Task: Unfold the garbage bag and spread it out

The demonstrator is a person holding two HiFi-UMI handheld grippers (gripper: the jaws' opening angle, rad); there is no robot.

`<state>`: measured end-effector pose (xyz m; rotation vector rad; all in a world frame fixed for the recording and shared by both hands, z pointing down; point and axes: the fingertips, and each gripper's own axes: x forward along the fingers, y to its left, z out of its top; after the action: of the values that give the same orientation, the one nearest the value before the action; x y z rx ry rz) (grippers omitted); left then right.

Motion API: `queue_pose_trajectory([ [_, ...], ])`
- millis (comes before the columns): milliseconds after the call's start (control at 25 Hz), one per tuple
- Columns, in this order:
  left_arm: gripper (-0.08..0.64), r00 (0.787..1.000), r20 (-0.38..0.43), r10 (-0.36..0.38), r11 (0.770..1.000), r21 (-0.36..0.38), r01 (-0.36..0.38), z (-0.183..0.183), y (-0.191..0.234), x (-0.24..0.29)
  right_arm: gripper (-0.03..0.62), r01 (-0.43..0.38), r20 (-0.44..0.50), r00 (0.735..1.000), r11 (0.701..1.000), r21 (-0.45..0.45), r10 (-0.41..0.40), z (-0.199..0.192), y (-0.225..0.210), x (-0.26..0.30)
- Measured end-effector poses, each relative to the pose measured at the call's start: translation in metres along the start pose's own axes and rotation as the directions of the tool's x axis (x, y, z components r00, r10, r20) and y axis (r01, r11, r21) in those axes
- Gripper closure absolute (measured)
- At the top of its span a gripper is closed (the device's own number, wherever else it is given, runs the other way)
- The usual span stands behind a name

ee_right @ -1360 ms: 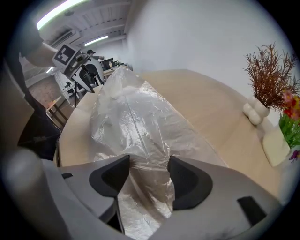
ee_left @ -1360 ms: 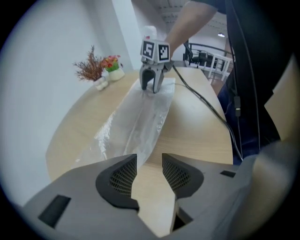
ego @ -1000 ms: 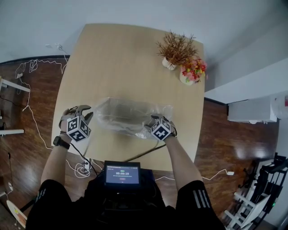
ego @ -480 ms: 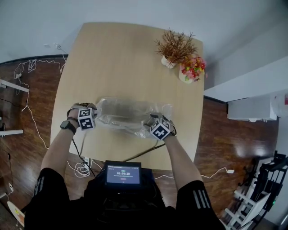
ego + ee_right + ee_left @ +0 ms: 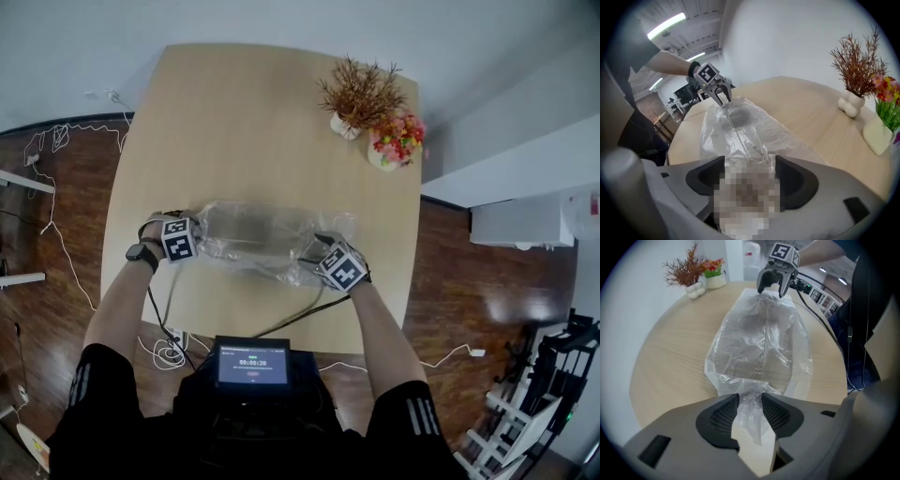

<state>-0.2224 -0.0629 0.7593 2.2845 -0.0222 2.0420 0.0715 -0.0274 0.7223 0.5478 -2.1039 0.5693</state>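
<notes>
Left gripper [image 5: 750,398] lower, jaws wider round bag [image 5: 262,234]

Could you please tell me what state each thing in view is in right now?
Bag: lying on the table, crumpled, partly spread.
Left gripper: open, jaws have just been opening, bag end between them.
Right gripper: open, jaws have just been opening, bag end between them.
Twig vase: upright.
Flower vase: upright.
Screen: lit.

I counted two grippers, my left gripper [image 5: 195,234] and right gripper [image 5: 314,251]; one clear garbage bag [image 5: 258,234]; one tabletop [image 5: 244,122]; two vases, a twig vase [image 5: 344,125] and a flower vase [image 5: 380,159]; one screen [image 5: 253,363].
</notes>
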Motion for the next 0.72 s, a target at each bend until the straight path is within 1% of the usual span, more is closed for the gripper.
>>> queue_pose_trajectory([
  [120, 0.368, 1.000, -0.008, 0.003, 1.000, 0.011, -0.003, -0.001, 0.006, -0.001, 0.222, -0.004, -0.069, 0.998, 0.998, -0.064, -0.001, -0.015, -0.001, -0.002],
  [200, 0.365, 1.000, -0.012, 0.003, 1.000, 0.011, -0.003, 0.000, 0.010, -0.001, 0.222, -0.008, -0.106, 0.994, 0.997, -0.079, -0.001, -0.025, -0.001, 0.002],
  [240, 0.359, 1.000, -0.013, 0.003, 1.000, 0.009, -0.003, 0.001, 0.012, -0.001, 0.194, -0.008, -0.118, 0.993, 0.997, -0.081, -0.002, -0.029, -0.001, 0.004],
  [320, 0.356, 1.000, -0.014, 0.000, 1.000, 0.003, 0.000, 0.002, 0.015, -0.001, 0.195, -0.002, -0.125, 0.992, 0.996, -0.089, -0.009, -0.033, -0.003, 0.008],
  [520, 0.353, 1.000, -0.027, -0.010, 1.000, -0.009, 0.010, 0.002, 0.015, -0.001, 0.190, 0.020, -0.132, 0.990, 0.989, -0.145, -0.040, -0.032, -0.007, 0.010],
  [720, 0.345, 1.000, -0.017, -0.010, 1.000, -0.028, 0.010, 0.002, 0.015, -0.001, 0.190, 0.025, -0.128, 0.991, 0.992, -0.121, -0.041, -0.037, -0.006, 0.014],
])
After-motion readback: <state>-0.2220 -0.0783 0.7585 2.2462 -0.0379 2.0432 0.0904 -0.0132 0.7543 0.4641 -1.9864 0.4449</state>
